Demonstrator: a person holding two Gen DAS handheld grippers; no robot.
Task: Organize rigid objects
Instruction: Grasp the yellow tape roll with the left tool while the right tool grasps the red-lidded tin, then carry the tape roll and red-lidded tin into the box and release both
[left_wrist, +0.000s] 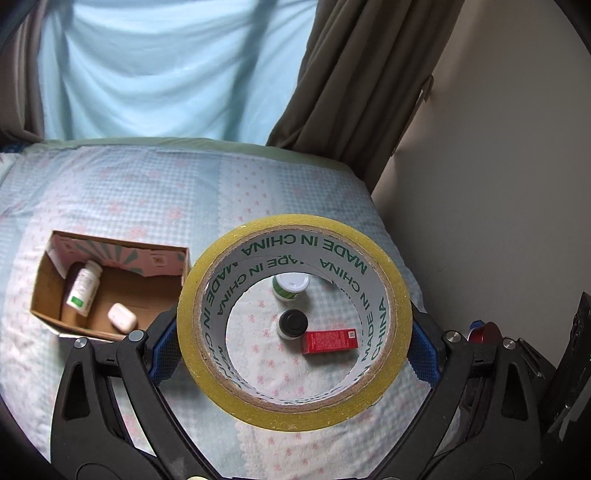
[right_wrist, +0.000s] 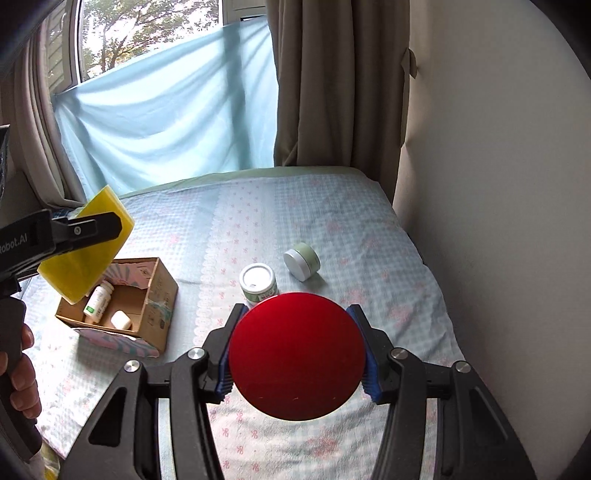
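My left gripper (left_wrist: 293, 350) is shut on a wide roll of yellow tape (left_wrist: 288, 415), its blue pads (left_wrist: 164, 350) pressing on both sides, held above the bed. Through the roll's hole I see a white-lidded green jar (left_wrist: 290, 286), a black-lidded jar (left_wrist: 292, 323) and a red carton (left_wrist: 330, 341) lying on the sheet. My right gripper (right_wrist: 297, 356) is shut on a round red tin (right_wrist: 295, 332), also off the bed. An open cardboard box (left_wrist: 48, 284) to the left holds a white bottle (left_wrist: 84, 288) and a white case (left_wrist: 122, 316).
In the right wrist view, a pale green jar (right_wrist: 303, 260) lies on its side beside the white-lidded jar (right_wrist: 258, 282). The checked bedsheet (right_wrist: 332, 206) ends at a wall (right_wrist: 498, 184) on the right. Brown curtains (right_wrist: 332, 81) and a blue cloth (right_wrist: 166, 110) hang behind. A hand (right_wrist: 18, 369) grips the left handle.
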